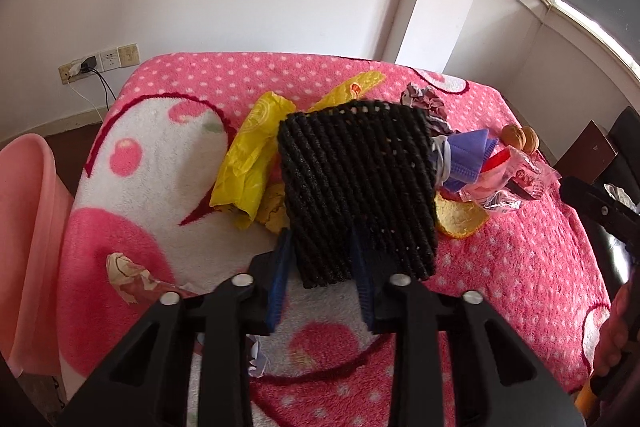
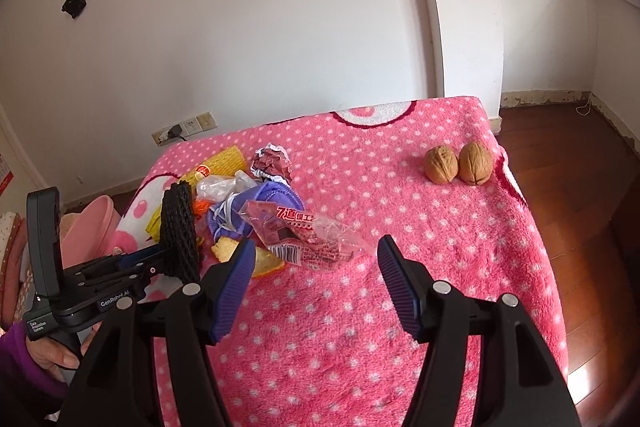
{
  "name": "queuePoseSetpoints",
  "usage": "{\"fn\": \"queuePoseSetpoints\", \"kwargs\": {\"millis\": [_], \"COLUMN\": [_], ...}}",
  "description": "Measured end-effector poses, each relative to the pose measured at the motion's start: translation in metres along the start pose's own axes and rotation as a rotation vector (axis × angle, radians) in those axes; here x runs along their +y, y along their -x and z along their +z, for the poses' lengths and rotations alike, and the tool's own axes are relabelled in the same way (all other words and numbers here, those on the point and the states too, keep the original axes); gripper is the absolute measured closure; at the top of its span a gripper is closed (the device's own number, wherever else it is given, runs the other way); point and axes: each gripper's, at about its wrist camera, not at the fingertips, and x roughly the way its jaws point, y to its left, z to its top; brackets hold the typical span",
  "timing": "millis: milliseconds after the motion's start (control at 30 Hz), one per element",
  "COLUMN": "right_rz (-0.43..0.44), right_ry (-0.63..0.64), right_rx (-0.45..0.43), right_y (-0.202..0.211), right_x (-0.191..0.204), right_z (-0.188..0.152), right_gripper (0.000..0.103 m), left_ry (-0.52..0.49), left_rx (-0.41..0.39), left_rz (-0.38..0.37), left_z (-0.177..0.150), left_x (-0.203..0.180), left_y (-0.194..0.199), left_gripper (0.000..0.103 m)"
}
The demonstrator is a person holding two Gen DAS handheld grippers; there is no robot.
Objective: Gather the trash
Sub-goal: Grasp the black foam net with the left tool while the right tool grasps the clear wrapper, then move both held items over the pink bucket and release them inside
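On the pink dotted blanket (image 2: 400, 211) most of the rubbish is unsorted. The left gripper (image 1: 324, 255) has its blue pads pressed on the lower edge of a black foam net sleeve (image 1: 356, 187), which stands up off the bed, so that piece looks picked and only needs carrying. A pink bin (image 1: 28, 227) sits off the bed's left side, and I would guess that is where it goes, though I cannot see inside it.

The right gripper (image 2: 316, 267) hangs with its jaws wide and nothing between them, just short of a clear snack wrapper (image 2: 304, 235) with red print. Near that wrapper lie a purple face mask (image 2: 264, 203), a crumpled foil ball (image 2: 272, 163), a clear plastic scrap (image 2: 224, 185), a piece of orange peel (image 2: 264, 259) and a yellow plastic bag (image 1: 248, 163). A small crumpled paper (image 1: 124, 271) lies apart, nearer the bin, on the white patch of the blanket.

Two walnuts (image 2: 458, 163) rest well apart from the heap near the far right edge; whether they count as trash I cannot say.

In the way: the pile is tangled, with the mask straps and wrapper overlapping, so lifting one may drag another. The fluffy pile of the blanket could also snag thin film
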Motion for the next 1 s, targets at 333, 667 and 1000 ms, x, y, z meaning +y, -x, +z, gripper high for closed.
{"fn": "queuePoseSetpoints", "kwargs": {"millis": [333,667,1000], "right_rz": [0.011,0.017,-0.004], "right_ry": [0.034,0.024,-0.016], "right_rx": [0.050,0.051,-0.052], "right_y": [-0.028,-0.020,0.030], "right_x": [0.003,0.004,-0.007], "right_z": [0.009,-0.002,-0.012], "right_gripper": [0.040,0.072,0.082], "left_ry": [-0.039,-0.066,-0.094], "left_rx": [-0.070,-0.134,-0.202], "left_rz": [-0.019,-0.038,-0.054], "left_z": [0.001,0.001,0.000], "left_x": [-0.009,-0.019,-0.029], "left_y": [0.029,0.055,0.078], "left_gripper": [0.094,0.094,0.094]}}
